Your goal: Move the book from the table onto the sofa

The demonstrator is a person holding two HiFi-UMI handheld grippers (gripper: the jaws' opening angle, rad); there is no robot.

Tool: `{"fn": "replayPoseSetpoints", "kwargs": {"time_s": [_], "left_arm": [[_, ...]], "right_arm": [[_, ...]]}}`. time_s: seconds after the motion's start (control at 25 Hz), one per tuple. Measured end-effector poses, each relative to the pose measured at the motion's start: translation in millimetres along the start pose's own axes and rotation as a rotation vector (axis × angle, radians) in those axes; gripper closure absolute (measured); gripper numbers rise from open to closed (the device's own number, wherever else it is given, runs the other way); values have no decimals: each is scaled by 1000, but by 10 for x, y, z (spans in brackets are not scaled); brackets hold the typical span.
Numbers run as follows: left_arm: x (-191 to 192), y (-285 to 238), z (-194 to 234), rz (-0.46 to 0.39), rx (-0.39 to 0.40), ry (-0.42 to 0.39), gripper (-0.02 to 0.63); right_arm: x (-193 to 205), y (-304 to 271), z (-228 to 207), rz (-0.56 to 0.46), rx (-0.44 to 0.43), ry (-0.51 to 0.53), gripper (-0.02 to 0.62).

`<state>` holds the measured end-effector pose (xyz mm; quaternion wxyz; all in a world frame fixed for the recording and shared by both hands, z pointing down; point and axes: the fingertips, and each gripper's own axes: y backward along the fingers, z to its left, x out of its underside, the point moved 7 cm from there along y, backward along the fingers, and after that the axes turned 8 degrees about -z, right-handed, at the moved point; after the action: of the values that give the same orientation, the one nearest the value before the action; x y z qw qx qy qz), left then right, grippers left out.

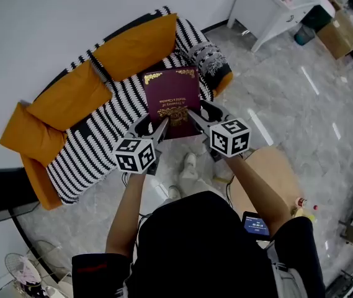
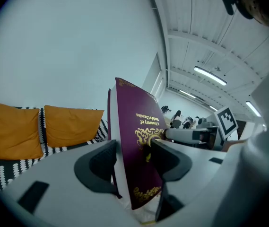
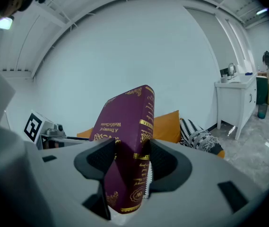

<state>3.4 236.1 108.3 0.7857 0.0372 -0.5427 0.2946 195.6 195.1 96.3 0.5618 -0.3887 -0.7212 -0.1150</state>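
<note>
Before the striped sofa (image 1: 92, 146), both tongs (image 1: 159, 128) (image 1: 195, 117) clamp the book (image 1: 171, 95).

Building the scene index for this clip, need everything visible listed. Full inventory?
book: 1, maroon with gold print, held over the sofa
sofa: 1, black-and-white striped cover, against the wall
back cushions: 2, orange, along the sofa back
patterned pillow: 1, black and white, sofa's right end
desk: 1, white, far right by the wall
cardboard box: 1, brown, beyond the desk
table: 1, light wood, beneath the right arm
left gripper: 1, black jaws, shut on the book
right gripper: 1, black jaws, shut on the book's spine edge
</note>
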Motion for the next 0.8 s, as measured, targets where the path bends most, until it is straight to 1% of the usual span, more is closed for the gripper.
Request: {"fn": "replayPoseSetpoints", "kwargs": {"time_s": [0.16,0.36,0.56,0.8], "left_arm": [[-108,-261,104,3,-22,10,367],[-151,-507,206,11,-53,30,367],[-105,-687,317,28,-88,59,368],[-70,-808,525,64,-98,79,368]], "right_arm": [[-120,-224,-223,11,-20,-8,353],[-184,-451,-456,39,-47,-12,353],[-166,-659,-637,81,-71,-20,353],[-74,-890,-729,116,-76,-50,353]]}}
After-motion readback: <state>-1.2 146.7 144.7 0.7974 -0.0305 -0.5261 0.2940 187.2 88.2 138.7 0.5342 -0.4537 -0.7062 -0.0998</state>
